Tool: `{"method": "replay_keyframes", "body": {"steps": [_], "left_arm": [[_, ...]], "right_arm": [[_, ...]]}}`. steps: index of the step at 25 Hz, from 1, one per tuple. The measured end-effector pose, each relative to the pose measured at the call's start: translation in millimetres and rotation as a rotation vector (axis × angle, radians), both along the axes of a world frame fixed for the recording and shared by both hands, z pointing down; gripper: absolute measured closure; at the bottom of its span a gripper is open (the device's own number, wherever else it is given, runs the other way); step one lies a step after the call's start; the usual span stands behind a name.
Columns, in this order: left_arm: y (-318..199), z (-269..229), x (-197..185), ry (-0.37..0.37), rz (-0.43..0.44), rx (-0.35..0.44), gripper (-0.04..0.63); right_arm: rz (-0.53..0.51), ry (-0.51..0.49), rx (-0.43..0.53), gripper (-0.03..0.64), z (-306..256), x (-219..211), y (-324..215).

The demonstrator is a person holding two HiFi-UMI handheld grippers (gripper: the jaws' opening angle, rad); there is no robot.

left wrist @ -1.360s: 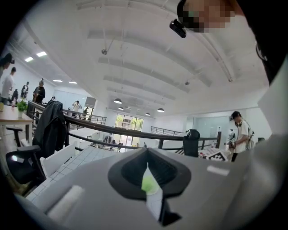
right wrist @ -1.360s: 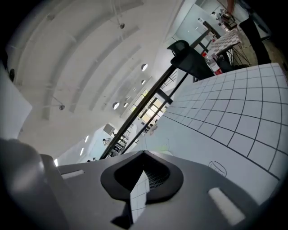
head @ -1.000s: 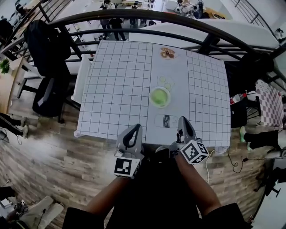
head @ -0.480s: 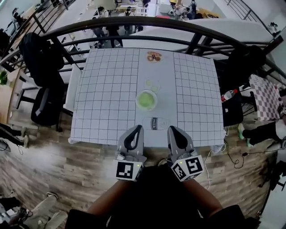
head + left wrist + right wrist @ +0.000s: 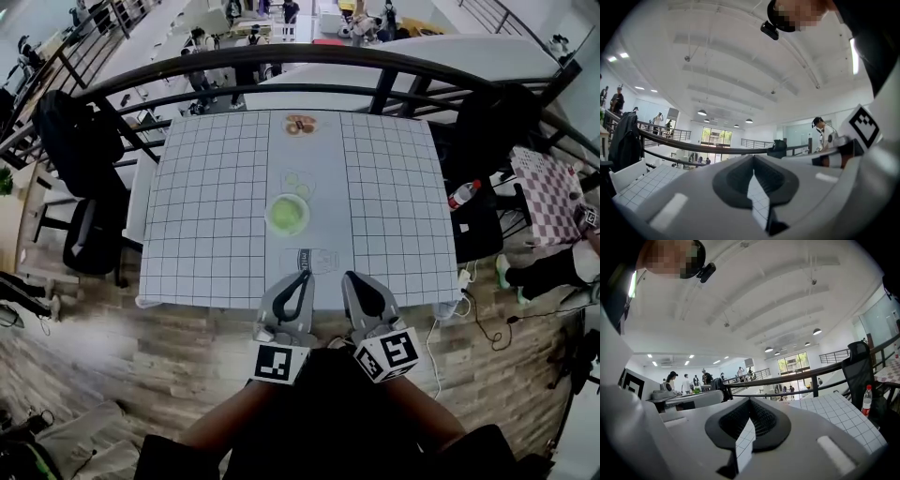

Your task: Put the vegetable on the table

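Observation:
A table (image 5: 206, 206) under a white gridded cloth stands ahead of me. At its middle sits a round green bowl (image 5: 287, 214) with something green in it, and pale green slices (image 5: 297, 182) lie just beyond it. A clear milk glass (image 5: 314, 260) lies near the front edge. My left gripper (image 5: 301, 278) and right gripper (image 5: 349, 278) hover side by side at that edge, both shut and empty. In the left gripper view the left gripper (image 5: 753, 164) points over the cloth with its jaws together. The right gripper (image 5: 749, 405) looks the same in its own view.
A small plate of food (image 5: 300, 124) sits at the table's far edge. A black railing (image 5: 375, 58) curves behind the table. A black chair (image 5: 80, 150) stands at the left, a red-capped bottle (image 5: 459, 195) and a checkered table (image 5: 553, 187) at the right. People stand far off.
The right gripper has moved left, closer to the left one. The head view has shifted, so the table sits more to the left and further away. Both grippers stay shut.

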State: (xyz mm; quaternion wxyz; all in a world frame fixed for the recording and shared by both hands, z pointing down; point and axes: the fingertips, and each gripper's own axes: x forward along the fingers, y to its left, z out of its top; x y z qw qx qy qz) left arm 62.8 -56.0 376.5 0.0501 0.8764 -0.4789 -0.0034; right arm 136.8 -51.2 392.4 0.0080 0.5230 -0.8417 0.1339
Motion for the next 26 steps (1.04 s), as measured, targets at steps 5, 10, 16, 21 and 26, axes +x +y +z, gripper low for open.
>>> {"method": "replay_keyframes", "body": {"steps": [5, 10, 16, 21, 26], "left_arm": [[-1, -2, -1, -0.001, -0.034, 0.005, 0.586], [5, 3, 5, -0.016, -0.025, 0.002, 0.586], [7, 4, 8, -0.027, -0.026, -0.008, 0.586], [8, 4, 8, -0.028, -0.015, -0.009, 0.586], [9, 5, 1, -0.019, -0.018, -0.013, 0.586]], "right_arm": [[-0.007, 0.019, 0.017, 0.620, -5, 5, 3], [0.013, 0.048, 0.038, 0.619, -4, 13, 7], [0.016, 0.047, 0.027, 0.620, 0, 16, 10], [0.016, 0.041, 0.028, 0.620, -2, 13, 10], [0.081, 0.062, 0.028, 0.620, 1, 21, 10]]}}
